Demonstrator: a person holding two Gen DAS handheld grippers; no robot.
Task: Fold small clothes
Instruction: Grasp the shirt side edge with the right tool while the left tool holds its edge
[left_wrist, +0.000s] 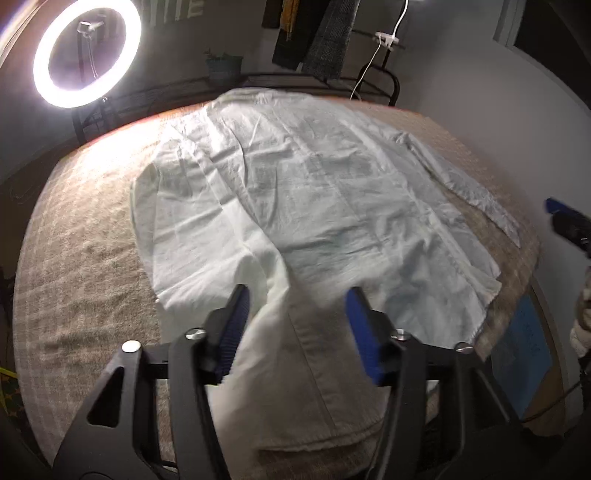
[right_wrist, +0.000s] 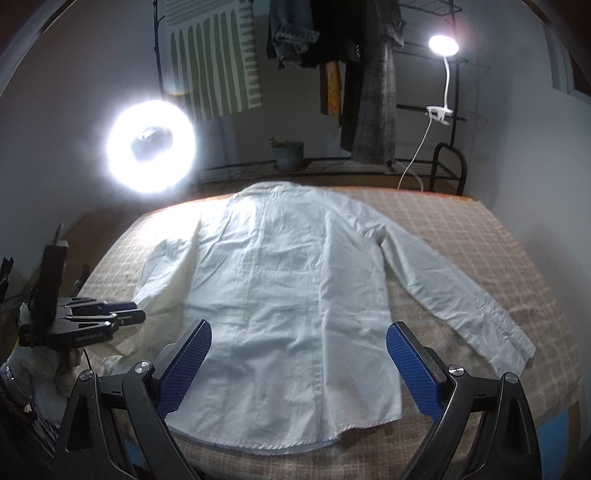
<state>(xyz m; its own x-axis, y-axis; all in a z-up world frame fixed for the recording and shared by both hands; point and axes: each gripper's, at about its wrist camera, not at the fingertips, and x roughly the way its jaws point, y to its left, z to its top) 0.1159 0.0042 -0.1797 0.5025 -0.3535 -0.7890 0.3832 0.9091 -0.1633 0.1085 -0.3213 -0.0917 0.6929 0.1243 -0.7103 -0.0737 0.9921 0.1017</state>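
A white long-sleeved shirt (right_wrist: 288, 288) lies back up on a checked beige blanket (right_wrist: 480, 229), collar at the far end. Its right sleeve (right_wrist: 465, 295) stretches out flat to the right. The left sleeve (left_wrist: 303, 354) is drawn in toward the near left and runs between the fingers of my left gripper (left_wrist: 295, 310), whose blue pads stand apart without pinching it. From the right wrist view my left gripper (right_wrist: 127, 312) sits at that sleeve's end. My right gripper (right_wrist: 301, 354) hovers wide open over the hem, nothing between its pads; its tip (left_wrist: 565, 218) shows at the far right.
A bright ring light (right_wrist: 149, 151) stands beyond the far left corner. Behind the blanket are a clothes rack with hanging garments (right_wrist: 369, 110), a clip lamp (right_wrist: 443, 46), a potted plant (right_wrist: 290, 153) and a black metal frame (right_wrist: 448, 166). A wall runs close on the right.
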